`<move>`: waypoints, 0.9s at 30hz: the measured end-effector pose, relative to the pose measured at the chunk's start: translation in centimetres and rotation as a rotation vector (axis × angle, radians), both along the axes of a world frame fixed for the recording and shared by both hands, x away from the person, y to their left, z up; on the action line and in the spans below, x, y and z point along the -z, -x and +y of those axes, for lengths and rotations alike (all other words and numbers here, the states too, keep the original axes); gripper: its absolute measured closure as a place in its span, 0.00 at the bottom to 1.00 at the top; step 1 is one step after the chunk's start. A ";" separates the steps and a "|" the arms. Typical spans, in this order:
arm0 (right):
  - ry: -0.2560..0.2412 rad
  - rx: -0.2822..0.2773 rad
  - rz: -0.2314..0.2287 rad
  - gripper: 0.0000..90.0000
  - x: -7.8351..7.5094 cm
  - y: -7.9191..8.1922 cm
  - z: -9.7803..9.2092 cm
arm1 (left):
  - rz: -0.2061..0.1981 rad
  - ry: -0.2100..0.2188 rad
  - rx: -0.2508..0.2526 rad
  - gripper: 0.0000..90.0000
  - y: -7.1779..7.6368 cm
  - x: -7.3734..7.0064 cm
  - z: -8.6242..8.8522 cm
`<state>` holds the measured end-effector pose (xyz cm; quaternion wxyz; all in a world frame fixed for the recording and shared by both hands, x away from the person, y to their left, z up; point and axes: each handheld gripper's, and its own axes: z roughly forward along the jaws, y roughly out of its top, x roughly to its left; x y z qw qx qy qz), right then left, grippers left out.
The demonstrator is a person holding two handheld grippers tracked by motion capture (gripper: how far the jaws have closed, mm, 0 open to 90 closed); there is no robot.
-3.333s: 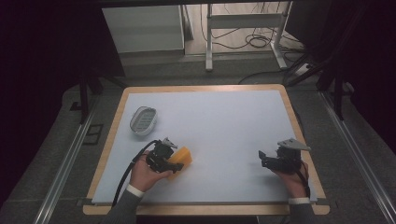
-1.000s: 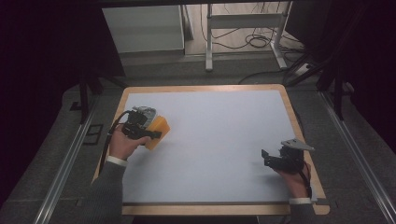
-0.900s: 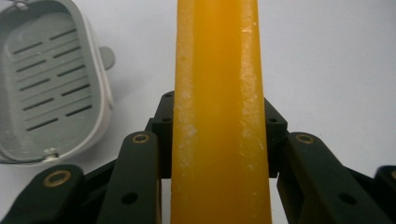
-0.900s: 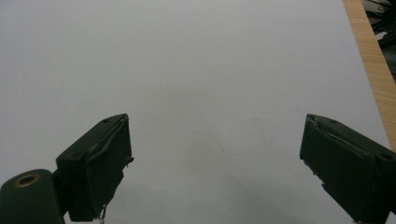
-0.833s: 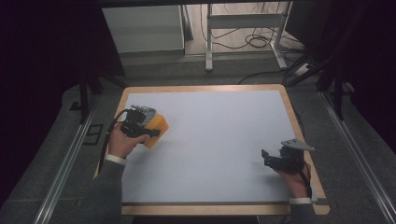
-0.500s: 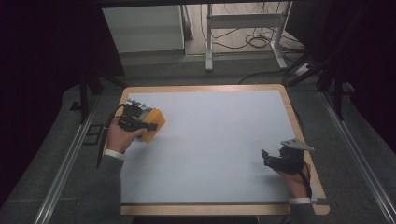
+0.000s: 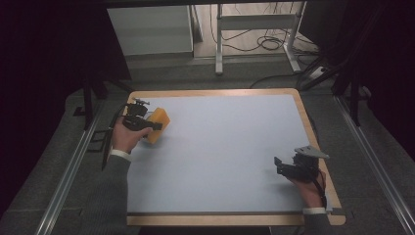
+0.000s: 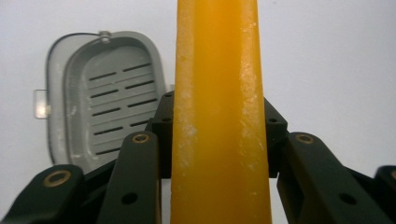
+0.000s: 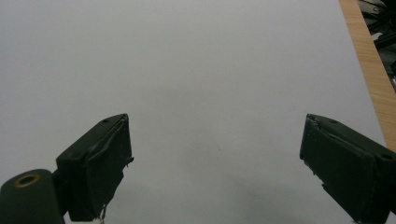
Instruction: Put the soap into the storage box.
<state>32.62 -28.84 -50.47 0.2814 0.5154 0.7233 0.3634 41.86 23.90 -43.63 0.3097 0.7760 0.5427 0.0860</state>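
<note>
The orange sponge (image 8: 219, 116) stands on edge between the jaws of the left tongs (image 8: 219, 140), which are clamped on its two broad faces; in the left gripper view it runs as a tall yellow-orange bar up the middle of the frame, with pale flecks on its edges. In the high view the same sponge (image 7: 159, 126) sits at the upper left of the frame, held above the near-left corner region of the counter (image 7: 230, 147), with the left tongs (image 7: 147, 125) and the hand around them just to its left.

Behind the sponge, in the left half of the left gripper view, lies a grey slotted dish (image 8: 100, 100), oval, with a raised rim and rows of drain slits, flat on the pale counter surface. The sponge looks close to it but is not inside; whether its lower end touches the counter or the dish I cannot tell.

At the lower right of the high view the right tongs (image 7: 286, 166) rest low over the counter, well apart from the sponge. In the right gripper view the right tongs (image 9: 215, 154) stand wide apart with nothing between them, only bare grey surface and a strip of wooden edge at the upper right.

As a judgement: the sponge is picked up and carried to the dish. What is left is to lower it into the tray and let go.
</note>
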 end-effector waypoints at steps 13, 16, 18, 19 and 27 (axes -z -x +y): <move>-0.004 0.011 0.003 0.10 0.1 0.0 -0.2 | 0.008 0.021 -0.055 0.68 -1.6 0.3 0.9; -0.004 0.011 0.002 0.10 0.1 0.0 -0.2 | 0.010 0.024 -0.065 0.68 -2.0 0.4 1.1; -0.002 0.011 0.001 0.10 0.1 0.0 -0.2 | 0.013 0.030 -0.070 0.68 -2.2 0.6 1.3; -0.001 0.010 0.000 0.10 0.1 0.0 -0.2 | 0.017 0.028 -0.072 0.68 -2.3 0.6 1.4; -0.002 0.013 -0.001 0.10 0.1 0.0 -0.3 | 0.015 0.032 -0.098 0.68 -3.0 1.1 1.8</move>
